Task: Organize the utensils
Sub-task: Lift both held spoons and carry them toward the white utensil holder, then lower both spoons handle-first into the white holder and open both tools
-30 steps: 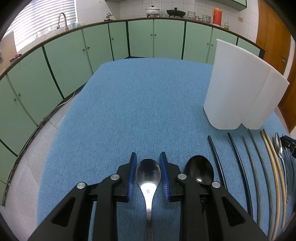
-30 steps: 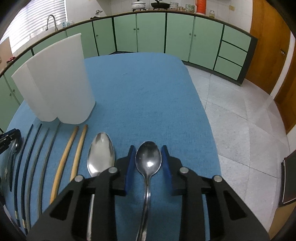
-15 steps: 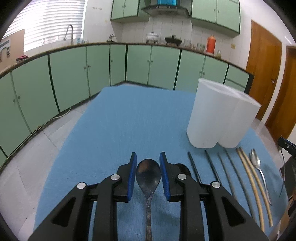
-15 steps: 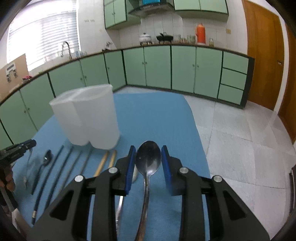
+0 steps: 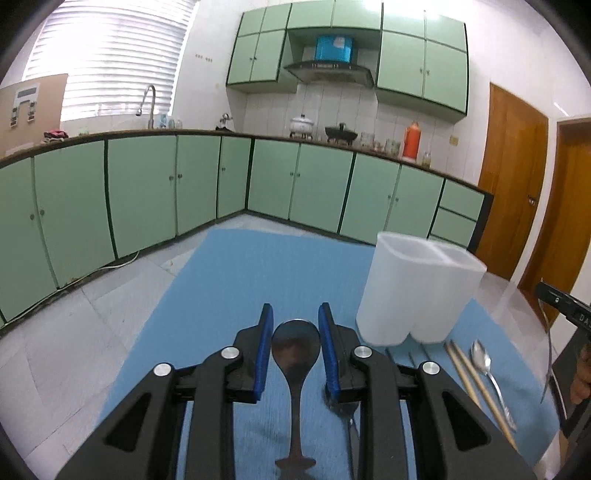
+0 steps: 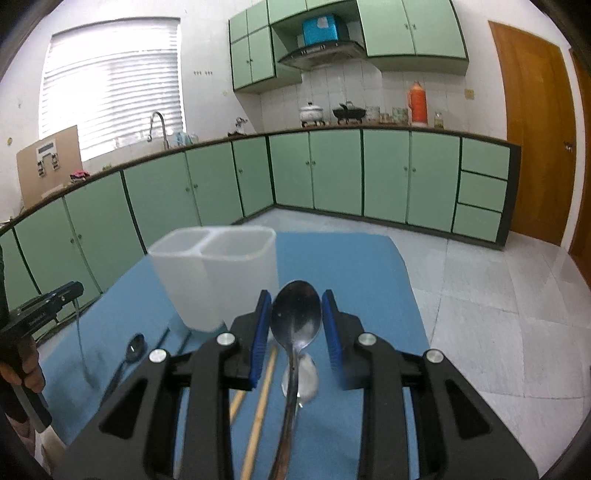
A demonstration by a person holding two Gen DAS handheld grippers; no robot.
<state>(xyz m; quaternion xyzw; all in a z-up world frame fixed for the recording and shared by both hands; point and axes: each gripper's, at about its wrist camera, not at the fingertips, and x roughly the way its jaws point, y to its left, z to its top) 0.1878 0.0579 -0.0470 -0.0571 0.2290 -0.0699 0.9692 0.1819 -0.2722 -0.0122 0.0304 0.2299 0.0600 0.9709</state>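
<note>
blue mat (image 5: 229,280), white holder (image 5: 417,291), green cabinets (image 5: 140,184)

We can barely read any text here. On the right gripper's black body (image 5: 570,314), seen at the right edge of the left wrist view, we make out white letters starting "DA"; the rest is cut off. The left gripper's black body (image 6: 40,308), at the left edge of the right wrist view, carries a white printed line, too blurred to read. The cardboard panel (image 6: 50,162) left of the faucet (image 6: 158,127) shows printed marks, no legible words. The blue box (image 6: 320,27) over the range hood (image 6: 317,51) has a white patch, illegible.
</note>
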